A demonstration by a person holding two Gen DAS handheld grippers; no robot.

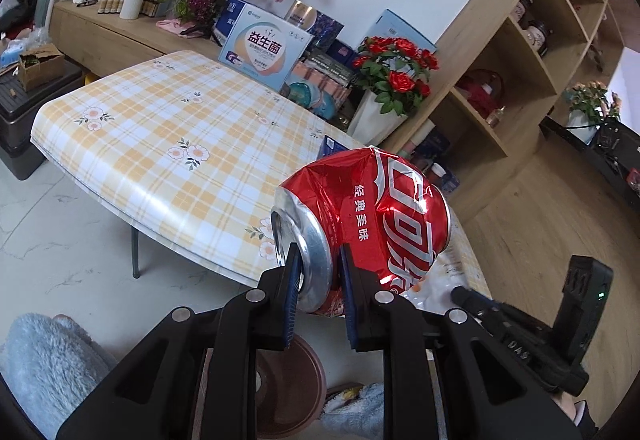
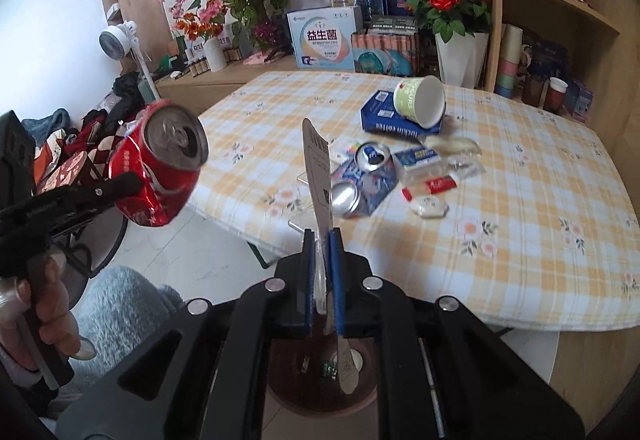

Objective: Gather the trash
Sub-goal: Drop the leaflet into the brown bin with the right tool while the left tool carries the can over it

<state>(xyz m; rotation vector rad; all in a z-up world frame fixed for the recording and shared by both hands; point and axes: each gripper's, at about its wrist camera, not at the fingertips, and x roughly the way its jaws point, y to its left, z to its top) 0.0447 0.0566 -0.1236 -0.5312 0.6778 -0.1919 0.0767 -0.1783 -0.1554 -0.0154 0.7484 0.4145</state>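
Observation:
My left gripper (image 1: pixel 318 264) is shut on a crushed red cola can (image 1: pixel 372 224), pinched near its silver top and held in the air off the table's near corner. The right wrist view has the same can (image 2: pixel 164 168) at the left, with a hand around the gripper handle. My right gripper (image 2: pixel 322 236) is shut on a thin flat card-and-clear-plastic package (image 2: pixel 316 160), seen edge-on and standing up between the pads. A brown round bin (image 2: pixel 288 384) sits on the floor right below the right gripper, with a few scraps inside.
On the plaid tablecloth (image 2: pixel 520 240) lie a tipped paper cup (image 2: pixel 420 100), a blue coffee box (image 2: pixel 384 120), a crushed blue can (image 2: pixel 368 176), a small white-blue box (image 2: pixel 416 160) and sachets. Flower vases, cartons and wooden shelves (image 1: pixel 520 52) stand behind.

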